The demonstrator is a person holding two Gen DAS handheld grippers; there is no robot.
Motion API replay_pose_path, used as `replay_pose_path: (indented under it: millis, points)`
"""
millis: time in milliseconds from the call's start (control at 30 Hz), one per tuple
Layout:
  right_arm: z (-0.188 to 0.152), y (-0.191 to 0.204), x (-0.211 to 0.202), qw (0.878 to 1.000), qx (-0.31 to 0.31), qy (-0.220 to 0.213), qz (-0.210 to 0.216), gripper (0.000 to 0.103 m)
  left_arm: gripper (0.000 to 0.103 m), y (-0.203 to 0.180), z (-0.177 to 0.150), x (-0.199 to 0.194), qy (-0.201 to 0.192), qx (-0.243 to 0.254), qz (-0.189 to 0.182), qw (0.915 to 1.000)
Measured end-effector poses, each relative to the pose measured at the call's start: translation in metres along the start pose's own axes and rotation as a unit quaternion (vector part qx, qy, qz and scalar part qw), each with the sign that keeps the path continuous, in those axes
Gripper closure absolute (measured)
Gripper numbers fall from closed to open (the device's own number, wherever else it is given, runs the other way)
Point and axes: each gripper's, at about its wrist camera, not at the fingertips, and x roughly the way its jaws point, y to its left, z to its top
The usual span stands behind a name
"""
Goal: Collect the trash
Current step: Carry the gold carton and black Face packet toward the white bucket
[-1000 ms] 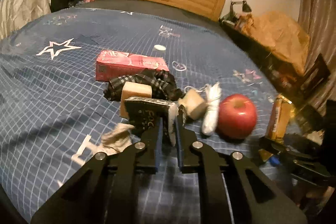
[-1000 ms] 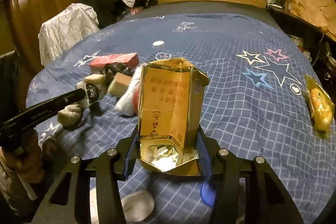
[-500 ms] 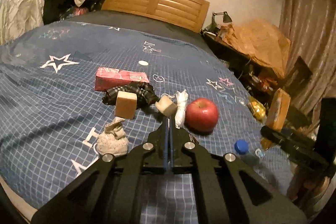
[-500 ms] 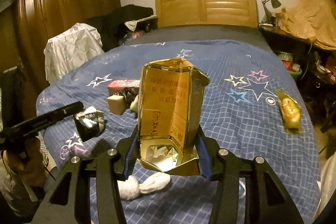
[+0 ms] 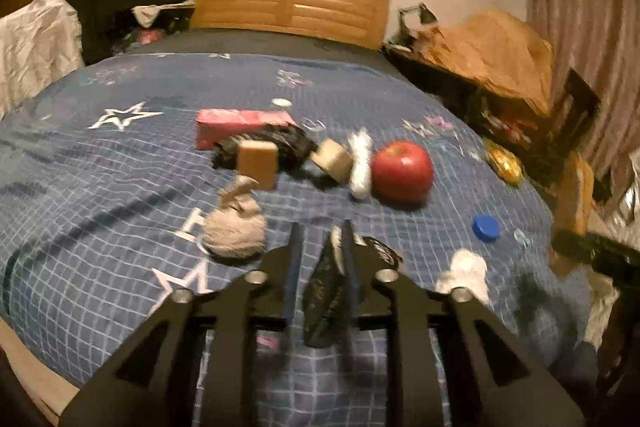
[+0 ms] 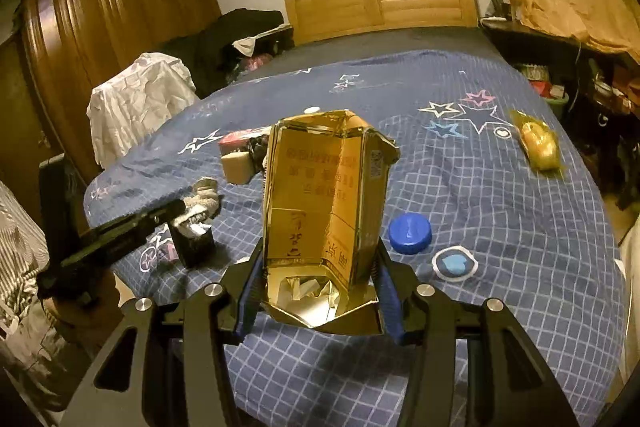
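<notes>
My right gripper (image 6: 320, 279) is shut on a crumpled gold carton (image 6: 320, 203), held upright over the bed's near edge with paper scraps inside its open end. My left gripper (image 5: 320, 239) has its jaws slightly apart, with a black wrapper (image 5: 326, 291) between them; the wrapper hangs below the fingers. In the right wrist view the left gripper (image 6: 176, 211) is at the bed's left edge with the black wrapper (image 6: 194, 241) under its tip. A beige sock ball (image 5: 234, 227) lies just left of the left gripper.
On the blue star bedspread (image 5: 100, 179) lie a pink box (image 5: 236, 125), dark cloth (image 5: 276, 143), two tan blocks (image 5: 256, 163), a white roll (image 5: 360, 163), a red apple (image 5: 402, 171), a blue cap (image 5: 485, 227), white tissue (image 5: 466, 273) and a yellow snack bag (image 6: 538, 145). A cluttered desk (image 5: 500, 95) stands right.
The left gripper lifted the black wrapper off the pile and drew back toward the bed's near edge; its jaws now stand a little apart. The right gripper holds the carton steady.
</notes>
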Motion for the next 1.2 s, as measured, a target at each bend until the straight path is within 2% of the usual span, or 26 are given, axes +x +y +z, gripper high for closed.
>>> replay_pose_path:
  millis: [33, 67, 100, 133, 233, 300, 500, 600, 700, 800, 900, 1033, 1067, 1100, 1200]
  points:
    - [-0.001, -0.001, -0.003, 1.0, 0.0, -0.002, -0.001, 0.052, 0.075, -0.001, 0.002, -0.004, -0.004, 0.006, -0.012, 0.9999]
    - [-0.001, -0.002, -0.002, 1.0, 0.001, -0.002, -0.002, 0.052, 0.055, -0.004, 0.002, -0.007, -0.004, 0.017, -0.023, 0.9996]
    - [-0.001, -0.005, -0.003, 1.0, 0.002, -0.002, -0.002, 0.052, 0.041, -0.007, 0.002, -0.008, -0.004, 0.026, -0.027, 0.9993]
    - [-0.001, -0.006, -0.003, 1.0, 0.004, -0.002, -0.003, 0.052, 0.039, -0.011, 0.002, -0.011, -0.007, 0.033, -0.037, 0.9987]
    - [-0.005, -0.007, -0.003, 1.0, 0.01, 0.0, -0.003, 0.052, 0.037, -0.013, -0.002, -0.003, 0.023, 0.023, -0.073, 0.9968]
    - [-0.006, -0.007, -0.004, 1.0, 0.011, 0.001, -0.004, 0.052, 0.037, -0.016, -0.007, 0.003, 0.033, 0.025, -0.058, 0.9974]
    - [-0.01, -0.012, -0.008, 1.0, 0.024, -0.001, -0.008, 0.052, 0.037, -0.038, -0.028, 0.016, 0.043, 0.1, -0.013, 0.994]
    - [-0.012, -0.015, -0.01, 1.0, 0.03, -0.002, -0.008, 0.052, 0.037, -0.031, -0.032, 0.025, 0.056, 0.091, -0.012, 0.9942]
    - [-0.015, -0.017, -0.009, 0.999, 0.035, 0.001, -0.008, 0.052, 0.033, -0.026, -0.038, 0.039, 0.088, 0.087, -0.02, 0.9921]
    - [-0.016, -0.016, -0.008, 0.999, 0.035, 0.003, -0.007, 0.052, 0.031, -0.025, -0.038, 0.038, 0.088, 0.073, -0.032, 0.993]
    - [-0.016, -0.015, -0.007, 0.999, 0.034, 0.003, -0.007, 0.052, 0.027, -0.034, -0.04, 0.031, 0.081, 0.091, -0.051, 0.9912]
    - [-0.016, -0.014, -0.007, 0.999, 0.034, 0.004, -0.007, 0.052, 0.025, -0.035, -0.044, 0.046, 0.098, 0.099, -0.021, 0.99]
    - [-0.016, -0.013, -0.007, 0.999, 0.033, 0.004, -0.007, 0.052, 0.027, -0.032, -0.045, 0.05, 0.102, 0.089, -0.024, 0.9905]
    - [-0.016, -0.013, -0.007, 0.999, 0.032, 0.003, -0.007, 0.052, 0.038, -0.03, -0.046, 0.05, 0.098, 0.081, -0.029, 0.9914]
    - [-0.016, -0.013, -0.009, 0.999, 0.034, 0.0, -0.009, 0.052, 0.044, -0.027, -0.041, 0.044, 0.094, 0.068, -0.035, 0.9926]
